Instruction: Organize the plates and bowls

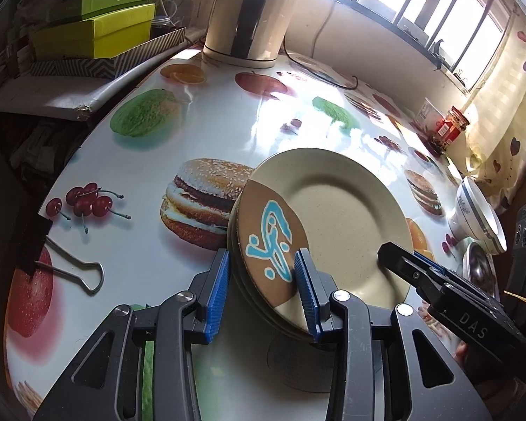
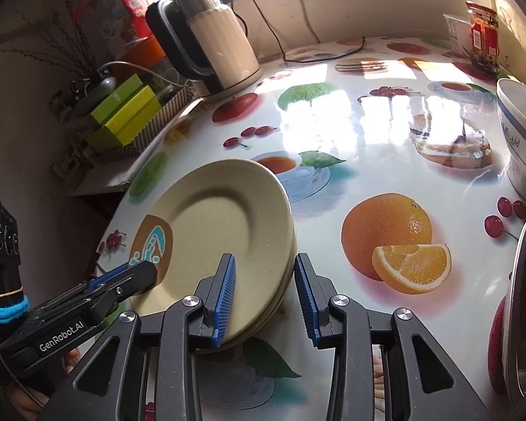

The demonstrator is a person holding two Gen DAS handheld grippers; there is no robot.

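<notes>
Your left gripper (image 1: 263, 270) is clamped on the near-left rim of a stack of round beige speckled plates (image 1: 336, 217), its blue ribbed pads on either side of the brown patch with a blue emblem. Your right gripper (image 2: 264, 273) takes the opposite rim of the same stack: one pad lies on the top plate's face, the other stands clear of the edge, so you cannot tell whether the grip is tight. The stack tilts, its gripped edges raised above the table.

Surface: a round glossy tabletop (image 1: 228, 119) printed with fruit, burgers and teacups, sunlit from a barred window (image 1: 420, 3) beyond the stack.

Items, placed from the plate stack:
- Plates: at least three edges visible in the stack.
- One white porcelain bowl with a blue band (image 1: 480, 217), well to the right, tipped on its side.
- One steel bowl (image 1: 478, 266), just nearer than the white bowl.
- One cream-and-black electric kettle (image 2: 214, 38), far side, left.
- One red-labelled glass jar (image 2: 482, 35), far side, right, beside a white cup.
- Two lime-green boxes (image 1: 98, 24), off the table, far left.
- One metal binder clip (image 1: 73, 266), left, near the table edge.
</notes>
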